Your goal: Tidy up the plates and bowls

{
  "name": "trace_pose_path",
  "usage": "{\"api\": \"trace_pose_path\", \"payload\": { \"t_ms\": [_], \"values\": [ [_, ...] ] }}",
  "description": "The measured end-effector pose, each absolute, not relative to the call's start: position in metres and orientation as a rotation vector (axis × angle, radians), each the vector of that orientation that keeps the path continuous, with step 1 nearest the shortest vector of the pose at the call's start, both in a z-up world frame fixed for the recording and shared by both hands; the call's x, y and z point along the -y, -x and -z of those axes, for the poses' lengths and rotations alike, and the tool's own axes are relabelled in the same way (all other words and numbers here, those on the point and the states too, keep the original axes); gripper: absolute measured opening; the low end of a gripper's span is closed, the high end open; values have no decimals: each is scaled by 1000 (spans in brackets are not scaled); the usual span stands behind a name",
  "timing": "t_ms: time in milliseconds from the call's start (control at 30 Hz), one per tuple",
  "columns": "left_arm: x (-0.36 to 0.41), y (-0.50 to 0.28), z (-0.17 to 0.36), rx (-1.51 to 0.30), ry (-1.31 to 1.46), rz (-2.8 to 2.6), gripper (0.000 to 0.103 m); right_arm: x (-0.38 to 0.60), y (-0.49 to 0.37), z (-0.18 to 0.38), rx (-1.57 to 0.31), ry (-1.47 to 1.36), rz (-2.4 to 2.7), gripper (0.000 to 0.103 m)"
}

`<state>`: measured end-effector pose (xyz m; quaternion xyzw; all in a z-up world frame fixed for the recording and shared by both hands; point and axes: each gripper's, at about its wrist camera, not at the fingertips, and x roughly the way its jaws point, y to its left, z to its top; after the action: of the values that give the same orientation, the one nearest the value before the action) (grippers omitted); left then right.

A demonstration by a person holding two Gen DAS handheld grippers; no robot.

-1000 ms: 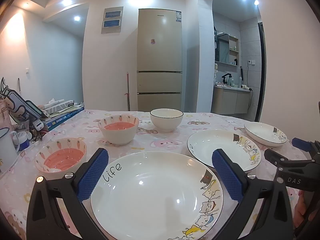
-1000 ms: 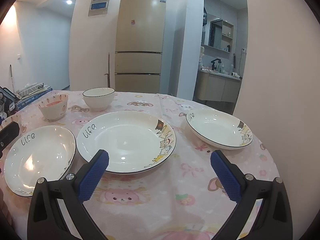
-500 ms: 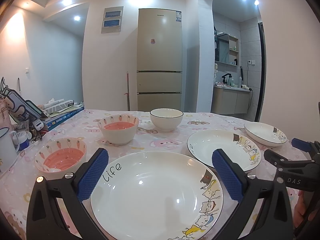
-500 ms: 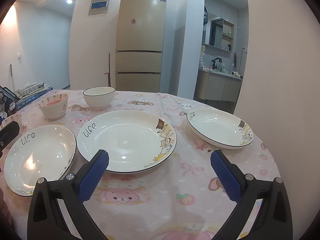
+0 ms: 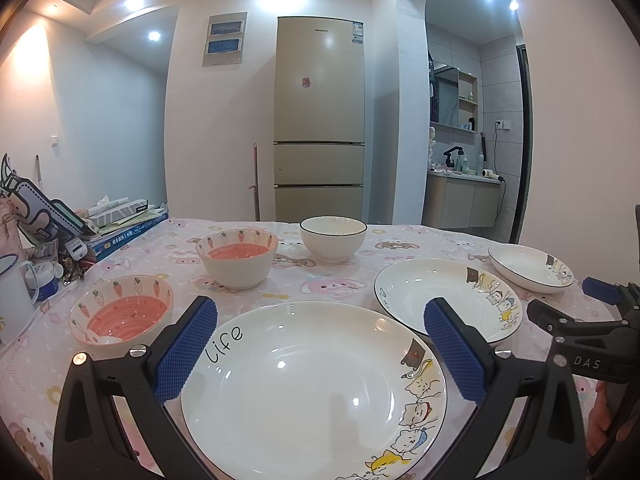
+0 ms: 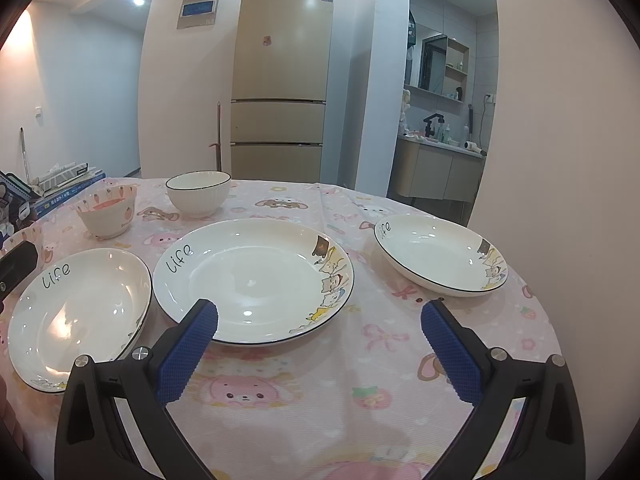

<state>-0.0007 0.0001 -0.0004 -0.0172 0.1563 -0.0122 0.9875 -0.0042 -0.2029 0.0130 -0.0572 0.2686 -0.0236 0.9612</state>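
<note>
Left claw (image 5: 320, 346) wide apart above near plate (image 5: 312, 392); two strawberry bowls (image 5: 120, 314) left.

Both views bright & evenly lit; we see recessed ceiling spots (image 5: 134, 1) glowing as blown-out white discs, w/ a warm patch on the left wall. Small specular dots from those lamps sit on the near plate (image 5: 312, 384) in the left wrist view, and on the middle plate (image 6: 252, 280) in the right wrist view. The fridge door (image 5: 320, 80) carries a soft sheen. Shadows under dishes are faint & short. Heavy fisheye bend: we get curved walls & doorway, black vignette in all corners. Focus is sharp mid-frame; the far bathroom looks a bit soft. No motion blur that we can spot.
</note>
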Motion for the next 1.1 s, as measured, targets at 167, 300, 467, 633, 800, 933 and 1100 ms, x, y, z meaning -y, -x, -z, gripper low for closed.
{"api": "trace_pose_path", "payload": {
  "t_ms": [167, 300, 467, 633, 800, 933, 1100],
  "values": [
    [0, 1, 0, -313, 35, 25, 103, 203, 4, -12, -550, 118, 48, 103],
    [0, 1, 0, -315, 35, 24, 103, 202, 4, -10, -551, 118, 49, 103],
    [0, 1, 1, -321, 39, 24, 103, 202, 4, -10, -552, 119, 48, 103],
    [-3, 5, 1, -307, 61, 22, 103, 204, 3, -10, -558, 117, 44, 103],
    [-2, 18, -5, -256, 20, 1, 103, 201, 18, -18, -485, 119, 29, 103],
    [-12, 45, -23, -162, 47, -34, 103, 194, 48, -41, -335, 108, 7, 103],
    [-33, 66, -46, -75, 115, 9, 103, 174, 70, -80, -263, 130, -84, 103]
  ]
}}
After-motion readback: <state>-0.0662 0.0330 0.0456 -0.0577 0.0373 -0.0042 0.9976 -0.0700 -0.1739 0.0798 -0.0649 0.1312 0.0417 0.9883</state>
